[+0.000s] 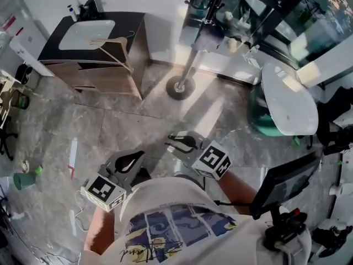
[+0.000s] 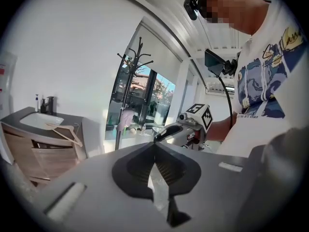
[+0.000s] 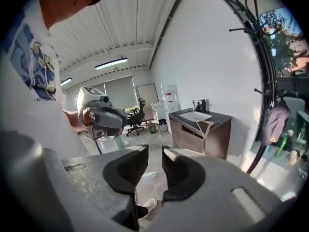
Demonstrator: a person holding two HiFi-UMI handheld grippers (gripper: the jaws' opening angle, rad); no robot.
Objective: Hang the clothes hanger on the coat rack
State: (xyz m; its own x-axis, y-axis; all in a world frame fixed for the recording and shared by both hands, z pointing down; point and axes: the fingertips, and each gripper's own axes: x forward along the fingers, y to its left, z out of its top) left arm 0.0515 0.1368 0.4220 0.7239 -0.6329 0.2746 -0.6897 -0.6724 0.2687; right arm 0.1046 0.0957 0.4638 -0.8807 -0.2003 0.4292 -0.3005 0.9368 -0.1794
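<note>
The wooden clothes hanger (image 1: 115,52) lies on top of the dark cabinet (image 1: 107,76) at the far left, beside the white basin (image 1: 83,36), with one arm reaching past the cabinet's front edge. It is well apart from both grippers, which are held low and near, close to the person's chest. The coat rack (image 1: 191,64) stands on its round base just right of the cabinet, also far from the hands. The left gripper (image 1: 137,155) points toward the cabinet side; its jaws are closed tip to tip with nothing in them. The right gripper (image 1: 172,139) sits just beside it on the right, its jaws slightly parted and empty, only floor showing between them.
</note>
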